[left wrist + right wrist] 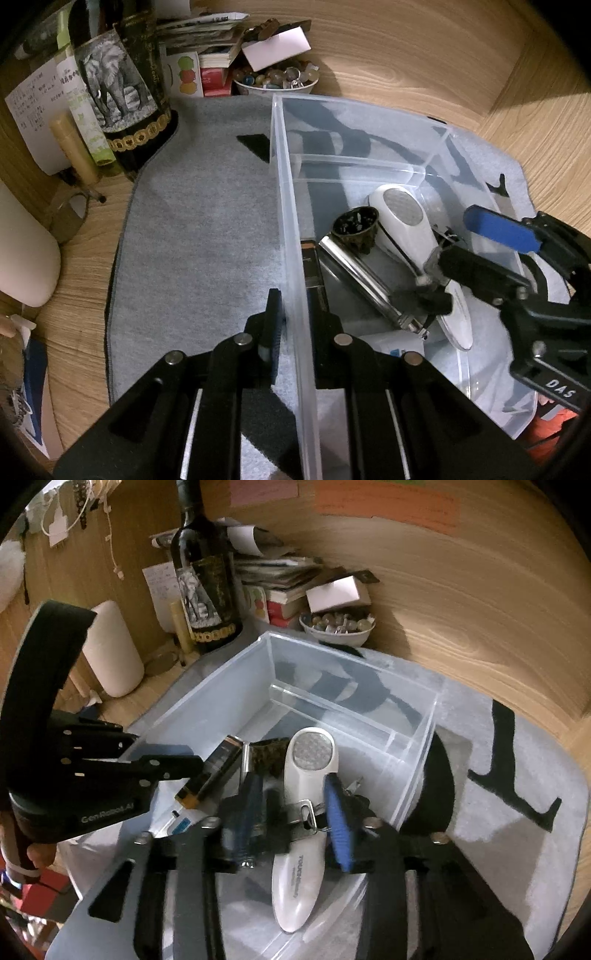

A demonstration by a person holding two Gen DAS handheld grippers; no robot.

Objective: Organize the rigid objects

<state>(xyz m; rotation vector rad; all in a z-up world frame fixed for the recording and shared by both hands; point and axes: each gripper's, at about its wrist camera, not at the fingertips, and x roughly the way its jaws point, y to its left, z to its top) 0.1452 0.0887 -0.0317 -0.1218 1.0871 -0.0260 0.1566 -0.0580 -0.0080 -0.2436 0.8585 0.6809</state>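
A clear plastic bin [291,229] stands on a grey mat [199,229]. In it lie a white handheld device [402,218], a dark perforated cup [354,225], a silver metal tool [365,284] and a dark tube [212,771]. My left gripper [295,328] is shut on the bin's left wall, one finger outside and one inside. My right gripper [295,805] is open inside the bin, its fingers on either side of the white device [306,801], just above it. It also shows in the left wrist view [476,243].
At the back stand a dark bottle with an elephant label [122,88], stacked books [207,40], a bowl of marbles [277,79] and a white cylinder [114,650]. A clear divider [332,705] crosses the bin's far end. Wooden walls enclose the desk.
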